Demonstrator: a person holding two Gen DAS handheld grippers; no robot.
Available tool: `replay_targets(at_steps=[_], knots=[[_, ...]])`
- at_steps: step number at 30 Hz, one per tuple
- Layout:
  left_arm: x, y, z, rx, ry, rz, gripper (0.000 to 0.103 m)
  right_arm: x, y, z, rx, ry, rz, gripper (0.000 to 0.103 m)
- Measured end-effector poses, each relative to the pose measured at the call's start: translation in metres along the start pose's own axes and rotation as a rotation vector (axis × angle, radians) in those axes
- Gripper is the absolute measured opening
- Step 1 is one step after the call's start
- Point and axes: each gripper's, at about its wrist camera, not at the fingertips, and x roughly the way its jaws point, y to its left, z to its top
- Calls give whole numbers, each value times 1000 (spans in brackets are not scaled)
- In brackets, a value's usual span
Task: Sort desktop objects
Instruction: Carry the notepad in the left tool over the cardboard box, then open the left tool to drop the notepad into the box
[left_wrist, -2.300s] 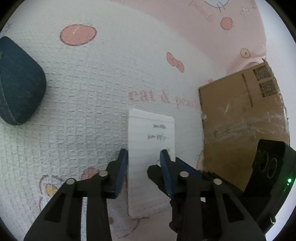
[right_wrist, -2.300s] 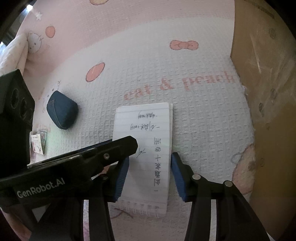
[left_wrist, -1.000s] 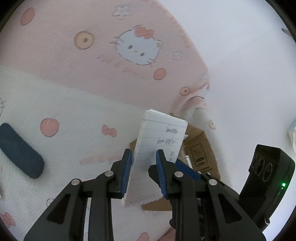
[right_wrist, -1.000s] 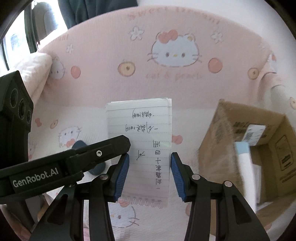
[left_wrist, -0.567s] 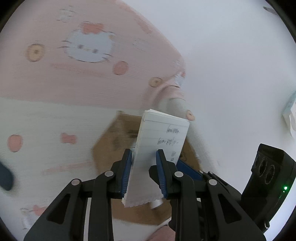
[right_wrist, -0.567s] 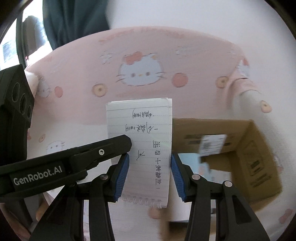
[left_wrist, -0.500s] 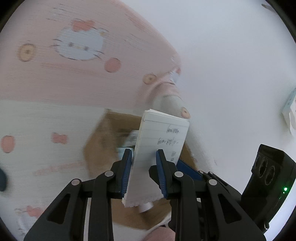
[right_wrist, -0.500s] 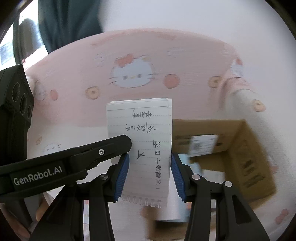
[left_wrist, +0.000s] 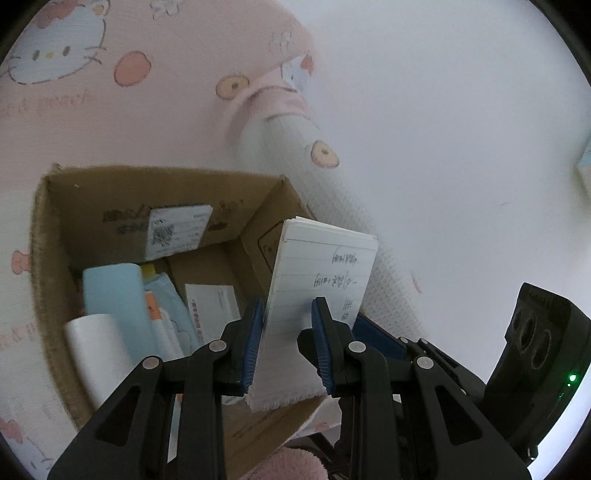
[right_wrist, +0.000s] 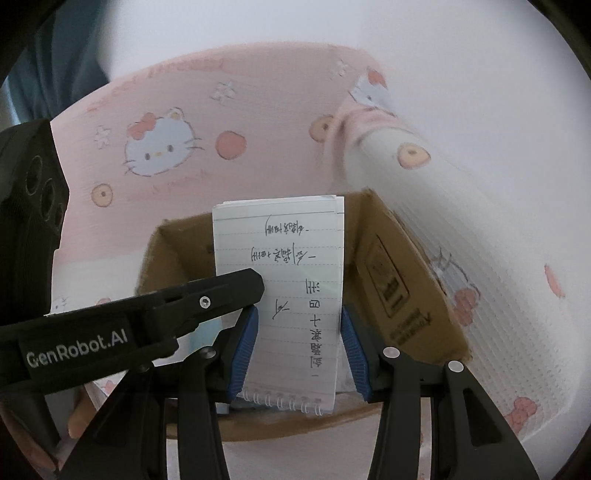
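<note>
Up front in the left wrist view, the left gripper (left_wrist: 287, 334) has its blue pads pressed on both faces of a lined notepad (left_wrist: 325, 280), held upright and edge-on to this camera, its torn perforated end hanging below the pads at about 6 o'clock. Behind the pad from 9 to 11 o'clock sits an open cardboard box (left_wrist: 48, 229) on a pink-and-white cat-print blanket (left_wrist: 155, 122). Inside the box lie a light-blue case (left_wrist: 110, 291), a white roll (left_wrist: 96, 347) at its 7 o'clock, a white printed card (left_wrist: 212, 302), and a white label (left_wrist: 177, 230) stuck on the far inner wall. At 4 o'clock the black body of the other gripper shows, with a green light lit. A bit of pink fleece sleeve (left_wrist: 291, 463) peeks in at 6 o'clock.

From the right wrist view, the right gripper (right_wrist: 298, 343) has its pads closed in on the two long edges of the same notepad (right_wrist: 295, 295), spiral binding at the bottom and handwriting upside down. The left gripper's black finger crosses in from 9 o'clock and lies over the pad's left part. The cardboard box (right_wrist: 402, 291) sits directly behind the pad, its opening toward the camera, with the blanket (right_wrist: 240, 110) filling 10 to 3 o'clock.
</note>
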Motion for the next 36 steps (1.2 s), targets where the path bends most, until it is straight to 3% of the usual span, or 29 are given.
replay_targets(at_steps=[8, 16, 25, 28, 30, 33, 36], knots=[[46, -5, 7, -25, 67, 75, 30, 36, -33, 6, -3, 76, 42, 44], [91, -7, 8, -38, 176, 177, 30, 80, -64, 9, 31, 213, 110, 43], [112, 10, 5, -106, 254, 219, 30, 101, -65, -1, -21, 310, 103, 44], [118, 15, 3, -131, 275, 218, 39, 106, -62, -2, -52, 325, 88, 44], [118, 17, 1, -144, 269, 233, 58, 108, -61, -1, -72, 325, 72, 51], [115, 16, 2, -131, 244, 247, 60, 104, -62, 1, -87, 305, 44, 67], [110, 11, 4, -103, 221, 259, 61, 100, -65, 3, -86, 292, 44, 71]])
